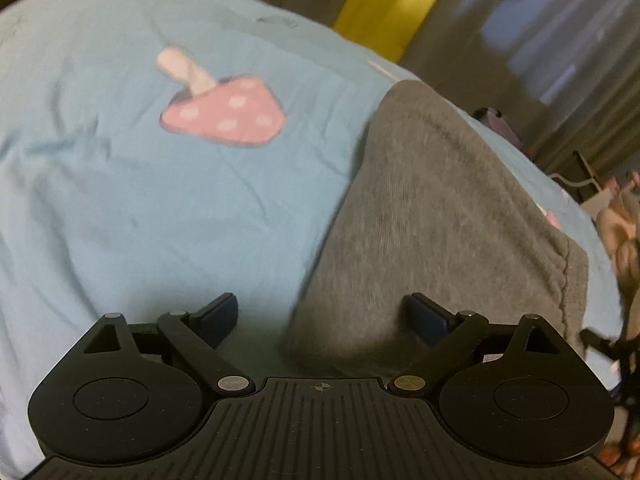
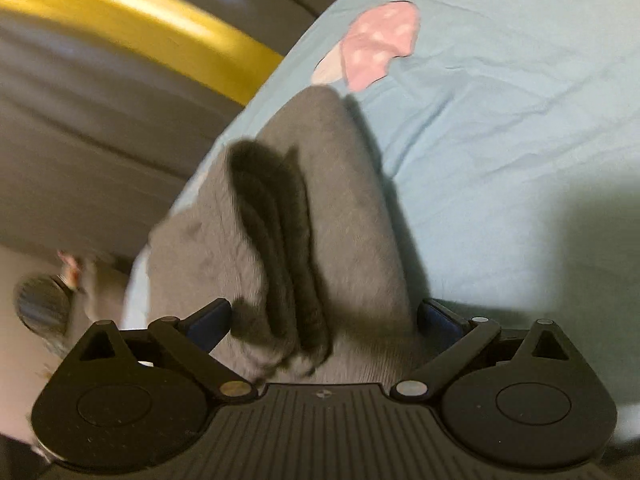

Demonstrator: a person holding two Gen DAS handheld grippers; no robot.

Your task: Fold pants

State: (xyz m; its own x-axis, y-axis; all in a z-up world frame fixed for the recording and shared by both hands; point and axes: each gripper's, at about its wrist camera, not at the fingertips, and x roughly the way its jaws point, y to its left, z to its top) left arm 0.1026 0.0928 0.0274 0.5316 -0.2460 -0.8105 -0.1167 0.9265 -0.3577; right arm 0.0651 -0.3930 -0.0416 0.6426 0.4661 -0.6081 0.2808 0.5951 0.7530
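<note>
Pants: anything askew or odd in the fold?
Mostly tidy. The grey pants lie folded on the blue mushroom-print sheet, but in the right wrist view a darker bunched ridge stands up along the top instead of lying flat. Both grippers are open, gripping nothing.

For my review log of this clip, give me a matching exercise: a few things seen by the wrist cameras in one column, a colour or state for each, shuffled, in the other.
Things:
1. pants
2. sheet
3. mushroom print
4. right gripper

Descriptions:
A. pink with pale dots
B. light blue, creased
C. grey, lying in folded layers
D. jaws wide apart, cloth between them but not pinched

Pairs: 1-C, 2-B, 3-A, 4-D
</note>
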